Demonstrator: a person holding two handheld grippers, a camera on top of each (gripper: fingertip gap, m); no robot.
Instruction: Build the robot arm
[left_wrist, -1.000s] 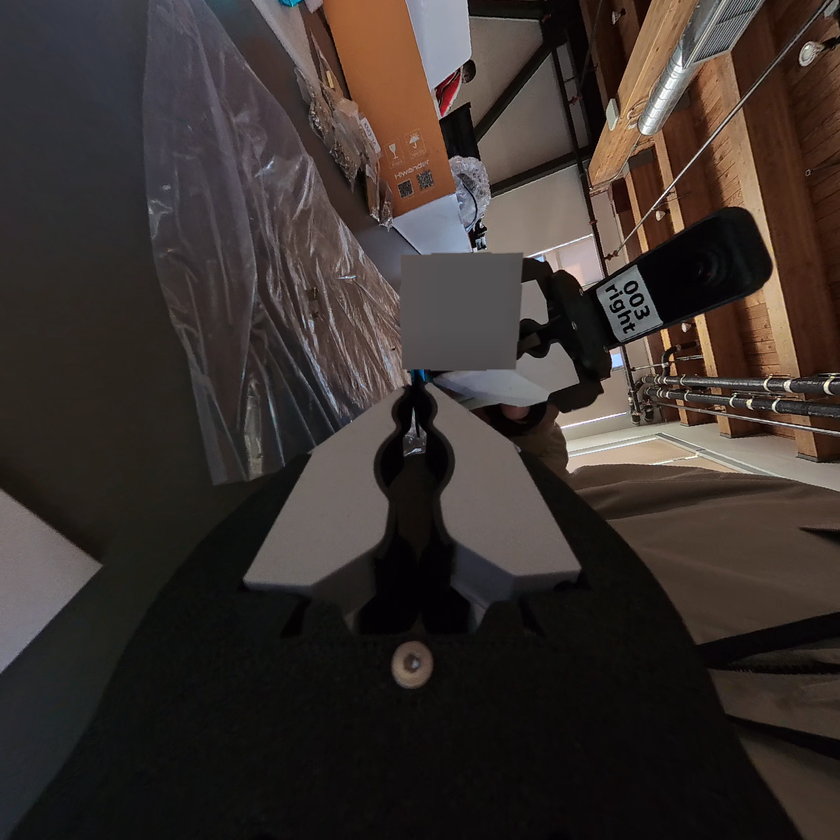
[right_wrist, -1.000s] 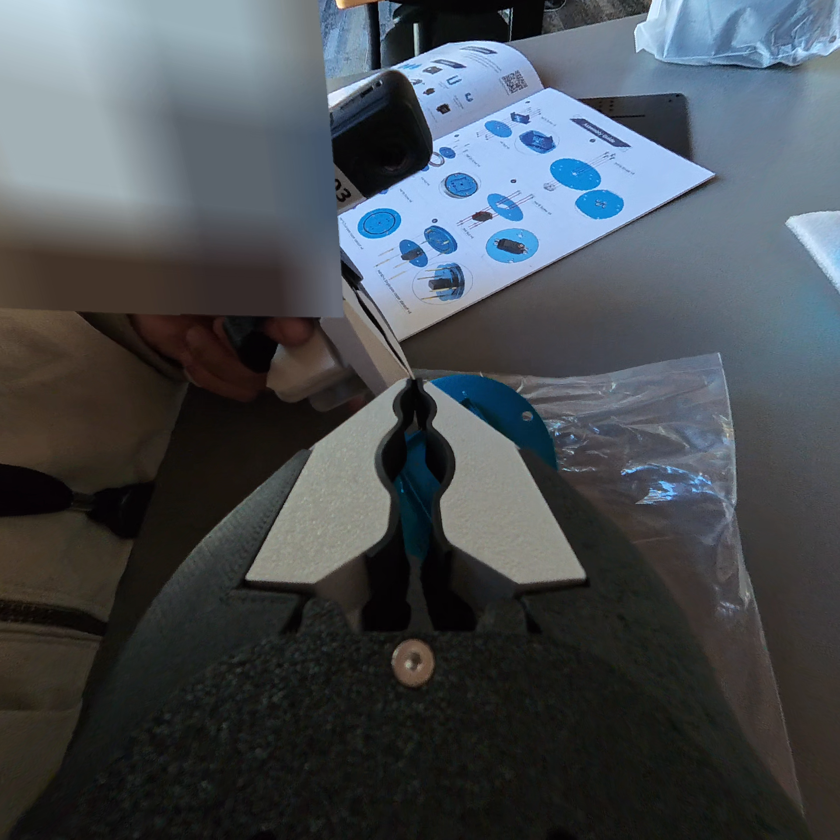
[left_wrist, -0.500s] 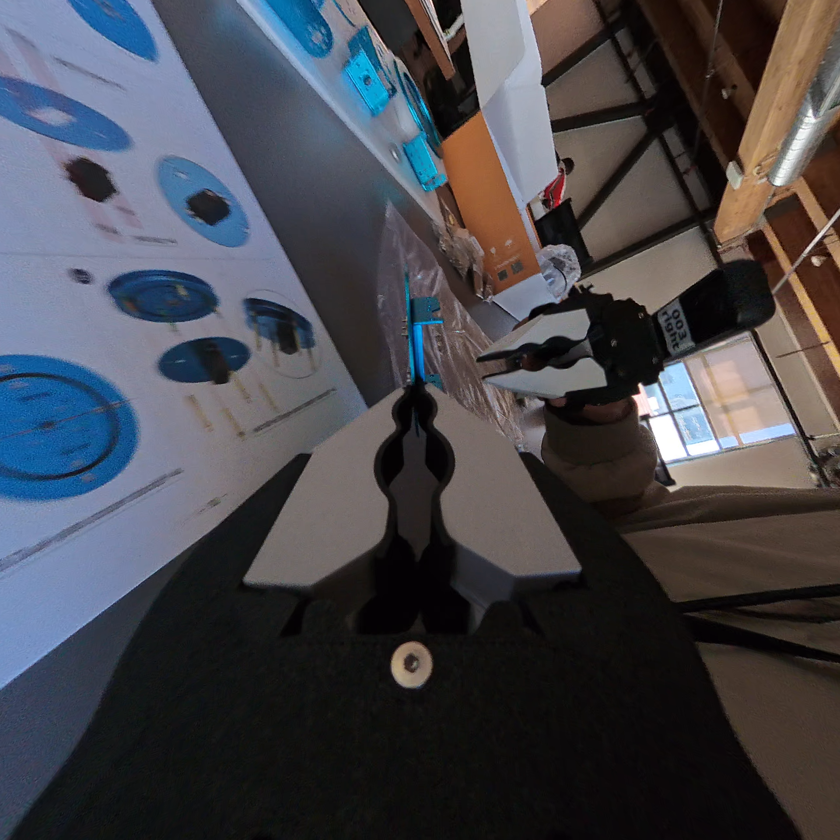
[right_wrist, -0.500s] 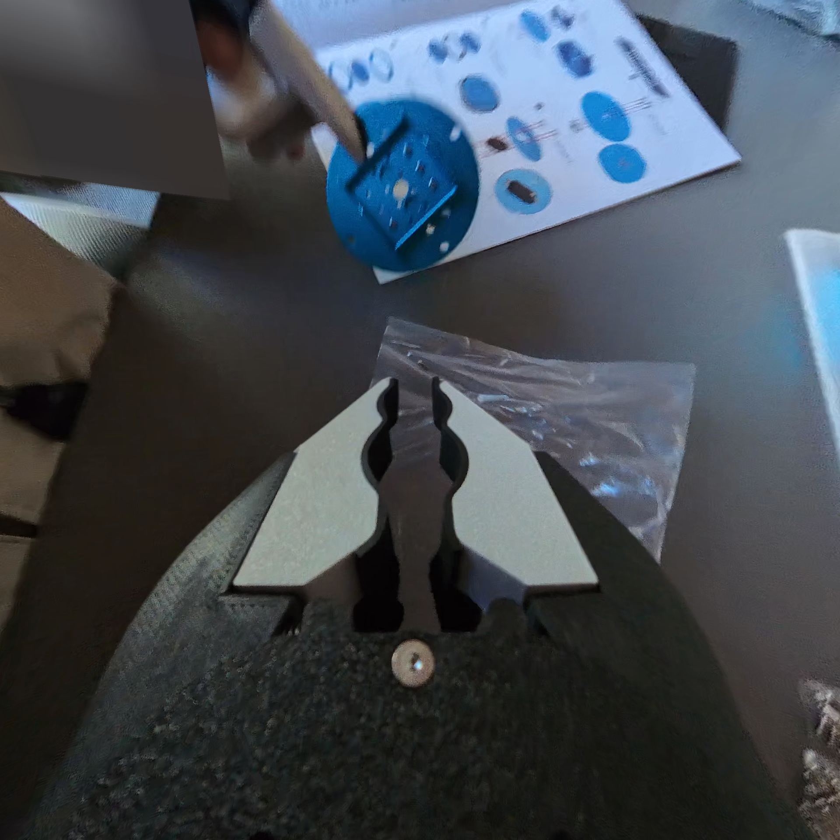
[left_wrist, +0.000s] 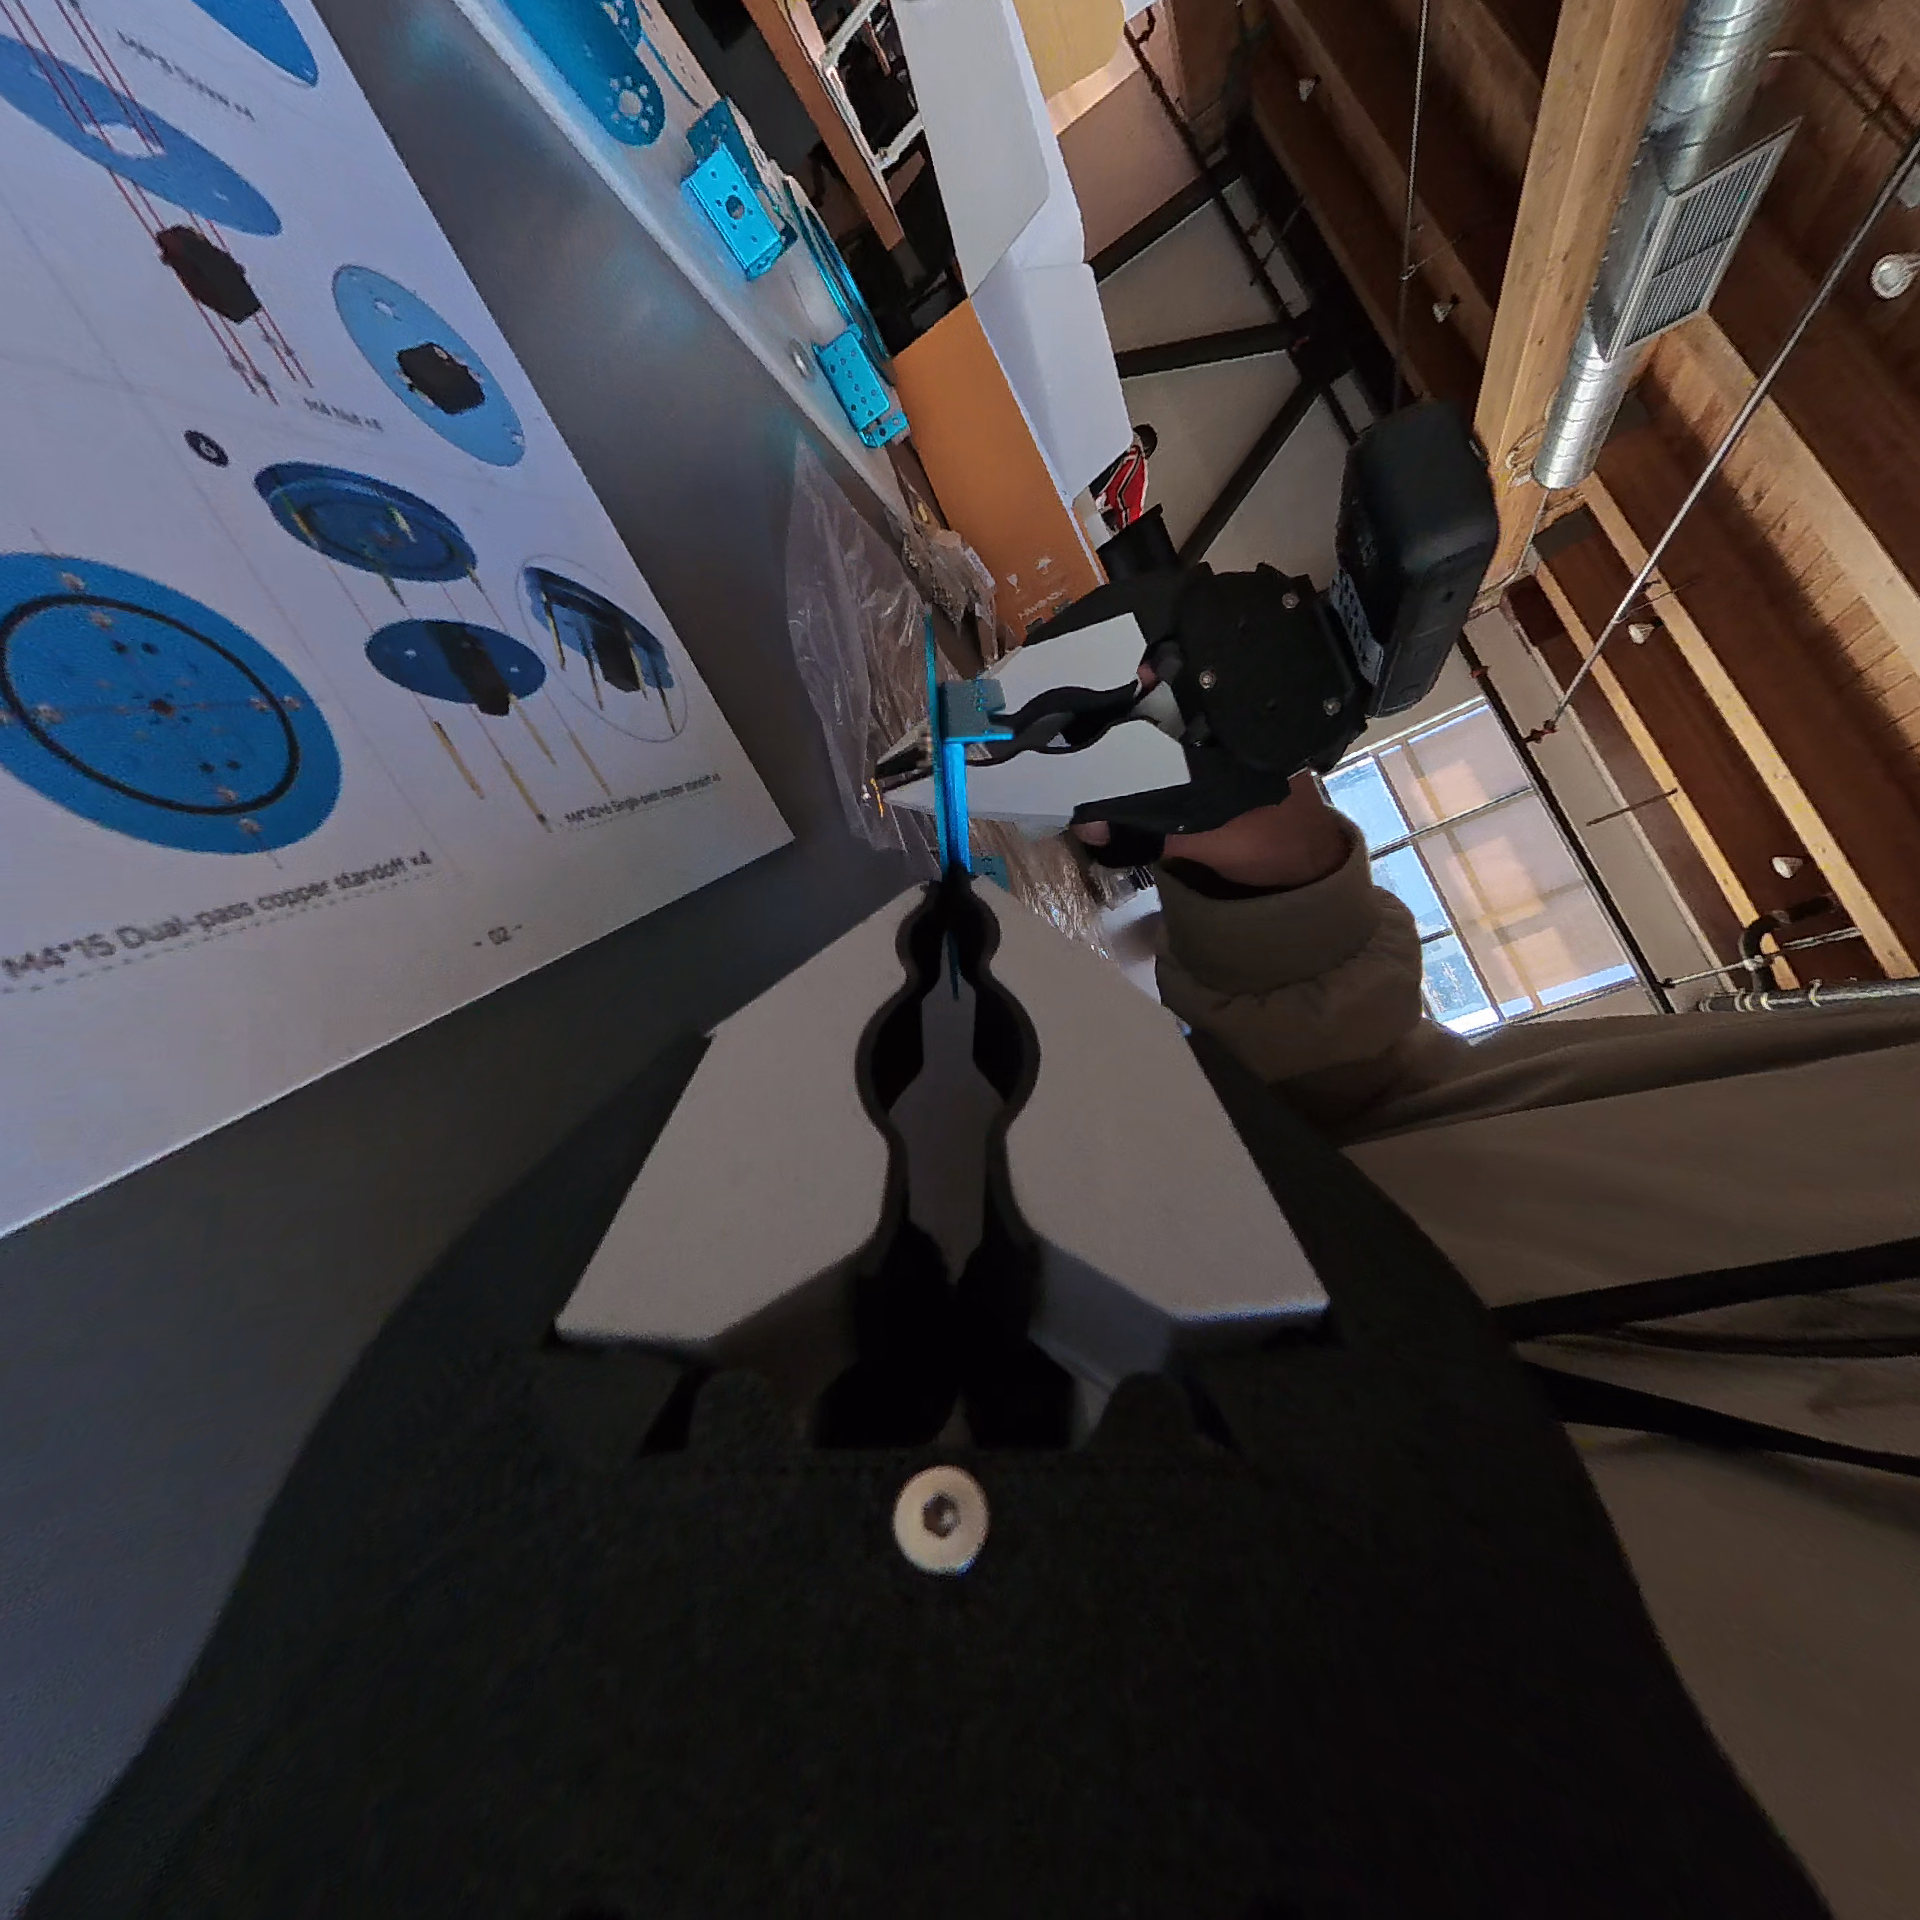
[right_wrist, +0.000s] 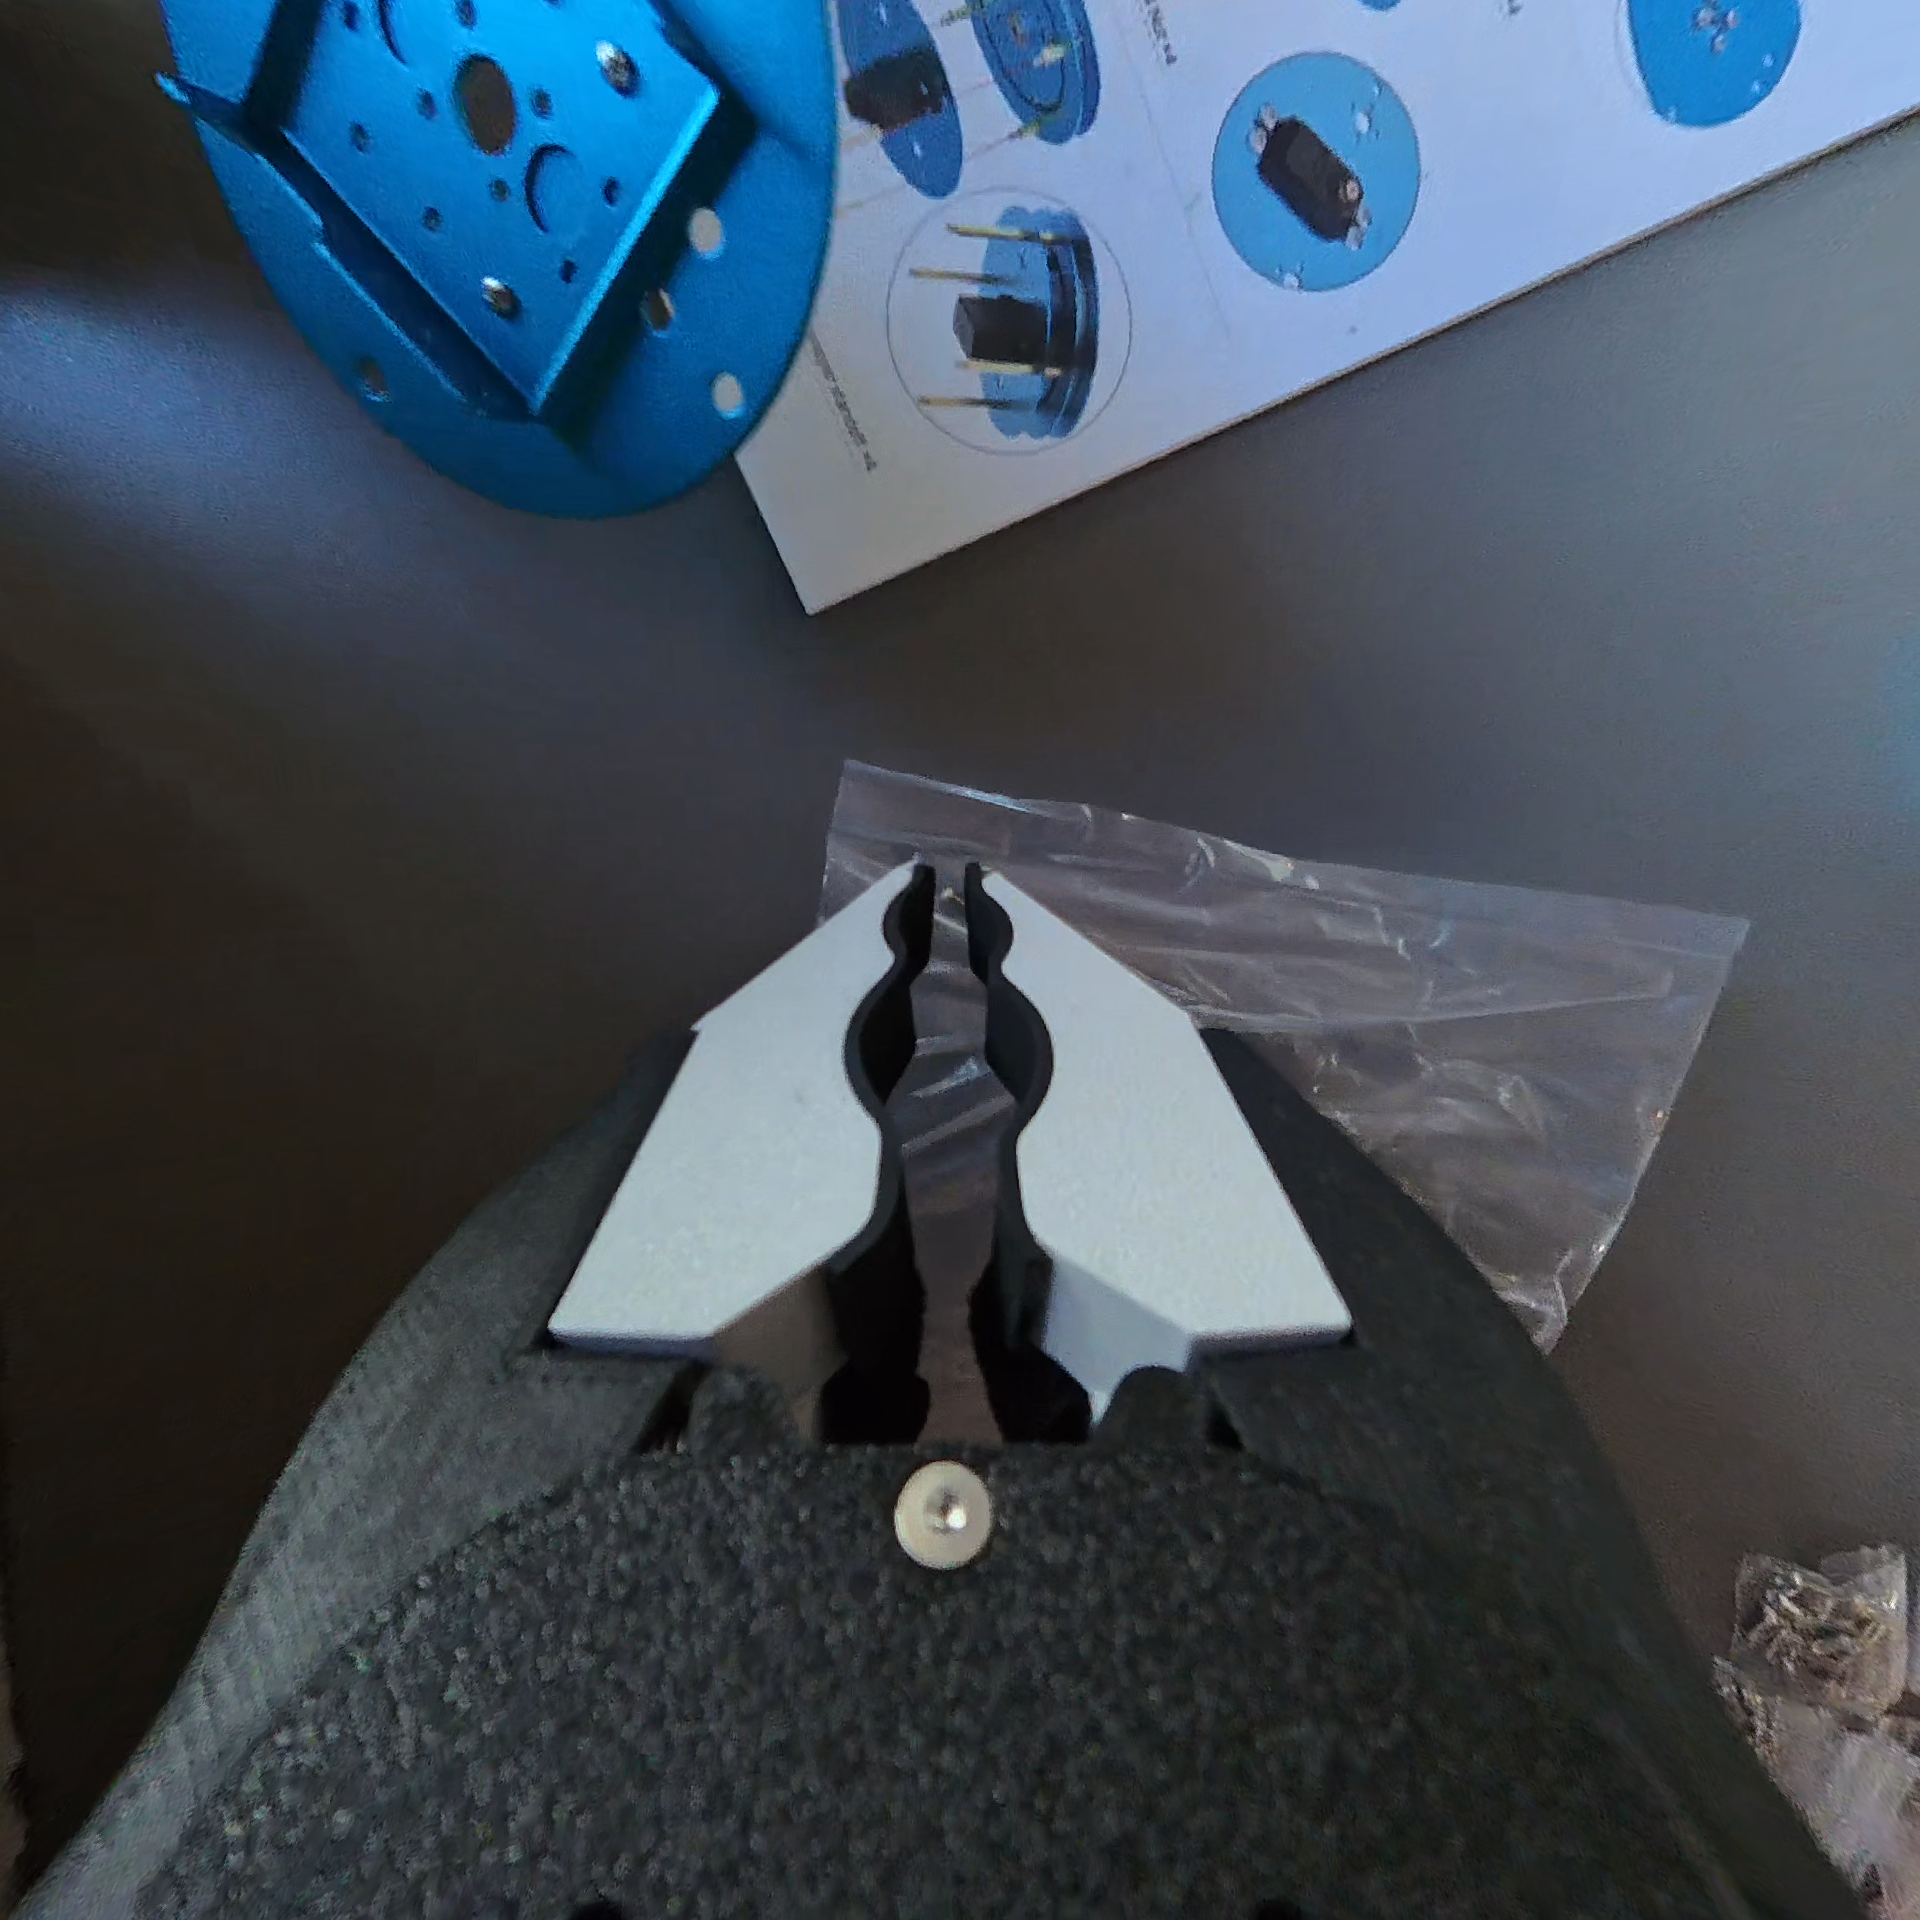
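carefully, keep the left tongs (left_wrist: 951, 904) pinched on the rim of the blue disc (right_wrist: 499, 239) above the table (right_wrist: 364, 727) beside the manual's corner (right_wrist: 1247, 312), while the right tongs (right_wrist: 943, 868), slightly parted, hover over the plastic bag (right_wrist: 1403, 997).

Left gripper (left_wrist: 951, 894): jaws pinched closed. Right gripper (right_wrist: 943, 871): fingers slightly parted, held in a hand (left_wrist: 1226, 842).
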